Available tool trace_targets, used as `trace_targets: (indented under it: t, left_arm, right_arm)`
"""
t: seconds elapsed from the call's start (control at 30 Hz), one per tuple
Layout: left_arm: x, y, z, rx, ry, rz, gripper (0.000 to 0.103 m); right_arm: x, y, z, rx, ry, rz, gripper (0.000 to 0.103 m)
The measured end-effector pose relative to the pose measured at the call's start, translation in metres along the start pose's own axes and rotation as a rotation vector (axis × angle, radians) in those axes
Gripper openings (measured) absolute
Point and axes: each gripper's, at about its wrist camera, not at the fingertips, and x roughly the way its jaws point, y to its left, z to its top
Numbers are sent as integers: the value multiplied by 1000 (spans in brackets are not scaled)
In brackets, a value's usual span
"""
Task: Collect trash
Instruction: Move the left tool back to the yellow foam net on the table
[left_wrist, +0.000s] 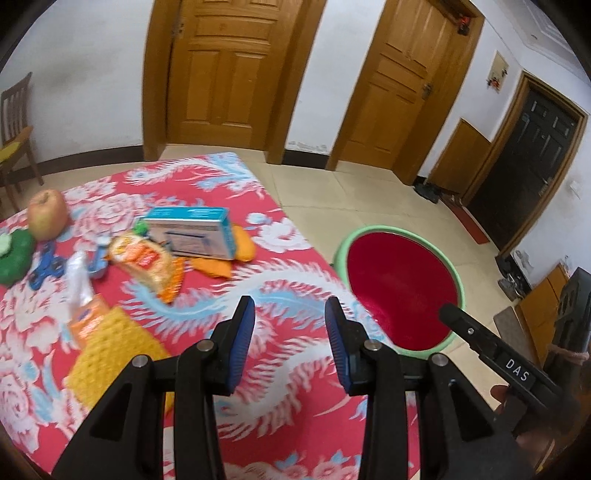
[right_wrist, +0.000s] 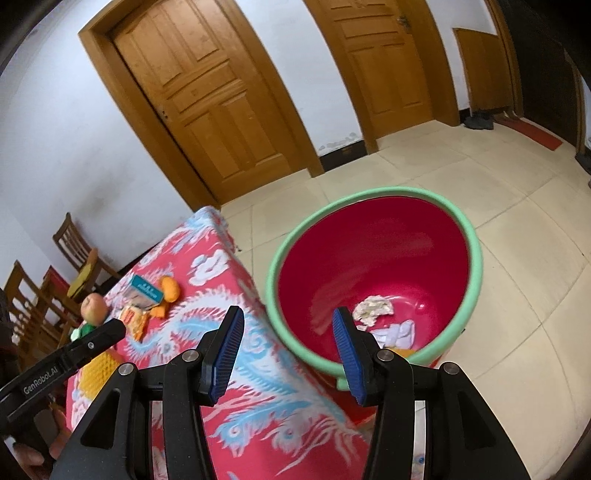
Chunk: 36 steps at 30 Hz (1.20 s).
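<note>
Both tongs stand partly open with nothing between their blue ribbed pads. Your left tongs (left_wrist: 290, 325) hang over the desk (left_wrist: 295, 280), which is draped in a red cloth printed with white flowers and pale blue plumes. Your right tongs (right_wrist: 288, 334) hang at the desk's edge, with the right-hand pad in front of the bucket's near rim.

From the left wrist view, the trash lies on the desk at about ten to eleven o'clock of the tongs. A pale blue and white cardboard box (left_wrist: 192, 236) rests on an orange wrapper (left_wrist: 243, 243). Just beside it, at nine o'clock of the box, is a crinkled yellow and orange snack bag (left_wrist: 147, 266). Nearer you are a clear plastic wrapper (left_wrist: 77, 273), an orange packet (left_wrist: 88, 321) and a yellow knobbly pad (left_wrist: 114, 354), all blurred.

Farther off at ten o'clock sit a red-yellow apple (left_wrist: 48, 214), a green round toy (left_wrist: 14, 254) and a blue plastic piece (left_wrist: 48, 269).

The round red plastic bucket with a mint green rim (right_wrist: 373, 266) stands on the tiled floor just beside the desk, at two o'clock of your left tongs. On its bottom lie a crumpled whitish paper wad (right_wrist: 373, 310) and a white wrapper (right_wrist: 395, 334).
</note>
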Motion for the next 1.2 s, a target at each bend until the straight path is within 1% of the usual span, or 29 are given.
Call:
trace_targets:
  t: [0.1, 0.2, 0.3, 0.6, 0.8, 0.87, 0.97, 1.2]
  left_arm:
    - [-9, 12, -3, -20, -11, 19, 39]
    - [-18, 25, -7, -39, -21, 39, 39]
    - [-27, 38, -11, -62, -30, 55, 39]
    - [-48, 75, -24, -124, -50, 108, 40]
    - [-53, 98, -35, -167, -44, 139, 45]
    - [-52, 106, -39, -188, -43, 143, 47]
    - [-46, 116, -45, -215, -32, 138, 47]
    - [-31, 128, -56, -259, 6, 94, 47]
  right_arm:
    - [-1, 8, -4, -15, 7, 10, 57]
    - [-1, 17, -8, -29, 15, 18, 58]
    - [-1, 24, -12, -40, 24, 24, 61]
    - [-1, 46, -24, -83, 42, 37, 62]
    - [1, 57, -31, -100, 58, 35, 64]
    - [2, 61, -33, -108, 63, 35, 64]
    - [4, 66, -36, -121, 71, 33, 64]
    - [9, 76, -39, -138, 90, 23, 65]
